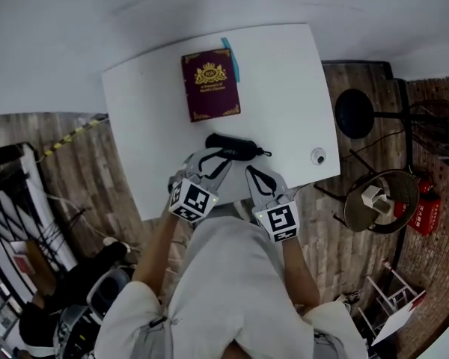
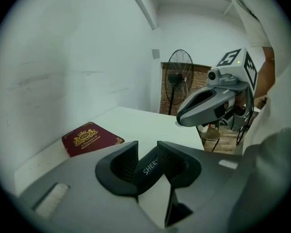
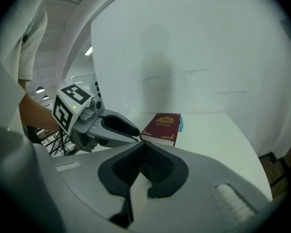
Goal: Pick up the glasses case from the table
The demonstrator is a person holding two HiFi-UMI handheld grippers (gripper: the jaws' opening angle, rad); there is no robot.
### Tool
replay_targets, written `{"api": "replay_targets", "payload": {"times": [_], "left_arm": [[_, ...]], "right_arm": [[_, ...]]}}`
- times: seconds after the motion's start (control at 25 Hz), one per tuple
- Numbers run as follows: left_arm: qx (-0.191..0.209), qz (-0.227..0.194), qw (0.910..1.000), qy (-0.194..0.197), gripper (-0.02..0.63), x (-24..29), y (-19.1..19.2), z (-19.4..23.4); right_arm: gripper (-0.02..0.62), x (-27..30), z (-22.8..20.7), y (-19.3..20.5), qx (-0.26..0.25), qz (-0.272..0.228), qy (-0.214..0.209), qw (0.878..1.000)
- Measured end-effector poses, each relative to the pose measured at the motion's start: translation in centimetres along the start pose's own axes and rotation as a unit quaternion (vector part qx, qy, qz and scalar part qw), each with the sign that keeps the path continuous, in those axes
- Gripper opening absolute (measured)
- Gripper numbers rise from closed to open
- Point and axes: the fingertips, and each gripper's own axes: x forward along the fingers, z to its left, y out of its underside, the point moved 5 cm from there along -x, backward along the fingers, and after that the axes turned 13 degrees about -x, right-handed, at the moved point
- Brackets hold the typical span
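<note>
The black glasses case (image 1: 233, 146) lies on the white table (image 1: 284, 88), in front of a maroon book (image 1: 211, 84). My left gripper (image 1: 212, 159) is at the case's left end. In the left gripper view its fingertips (image 2: 148, 152) stand a little apart, and the case (image 2: 150, 166), with white lettering on it, shows in the gap between them. My right gripper (image 1: 253, 173) hovers just in front of the case's right half, apart from it. In the right gripper view its pads (image 3: 144, 152) meet with nothing between them.
A blue strip (image 1: 232, 58) lies along the book's right side. A small round object (image 1: 317, 155) sits near the table's right front corner. To the right on the wood floor stand a fan (image 1: 355, 113), a round stand (image 1: 382, 200) and a red extinguisher (image 1: 425, 204).
</note>
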Motion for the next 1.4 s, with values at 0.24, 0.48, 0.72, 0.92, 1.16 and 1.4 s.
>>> {"api": "replay_targets", "payload": {"times": [0.24, 0.48, 0.72, 0.92, 1.16, 1.4], "left_arm": [[0.073, 0.06, 0.9949, 0.035, 0.208, 2.6, 1.9, 0.3], [0.125, 0.116, 0.9832, 0.064, 0.297, 4.7, 3.6, 0.6], [0.156, 0.144, 0.9735, 0.086, 0.341, 6.1, 4.5, 0.9], [0.181, 0.169, 0.9639, 0.098, 0.37, 6.8, 5.6, 1.1], [0.208, 0.191, 0.9543, 0.097, 0.379, 7.8, 6.5, 1.8], [0.228, 0.199, 0.9473, 0.103, 0.385, 8.4, 7.1, 1.7]], "right_arm": [[0.005, 0.6, 0.2, 0.7, 0.018, 0.013, 0.013, 1.0], [0.005, 0.6, 0.3, 1.2, 0.027, 0.023, 0.025, 0.999], [0.005, 0.1, 0.0, 1.8, 0.038, 0.028, 0.043, 0.998], [0.005, -0.1, 0.2, 2.3, 0.044, 0.033, 0.053, 0.997], [0.005, -0.2, 0.4, 2.3, 0.045, 0.034, 0.06, 0.997], [0.005, -0.4, 0.2, 2.4, 0.046, 0.037, 0.065, 0.996]]}}
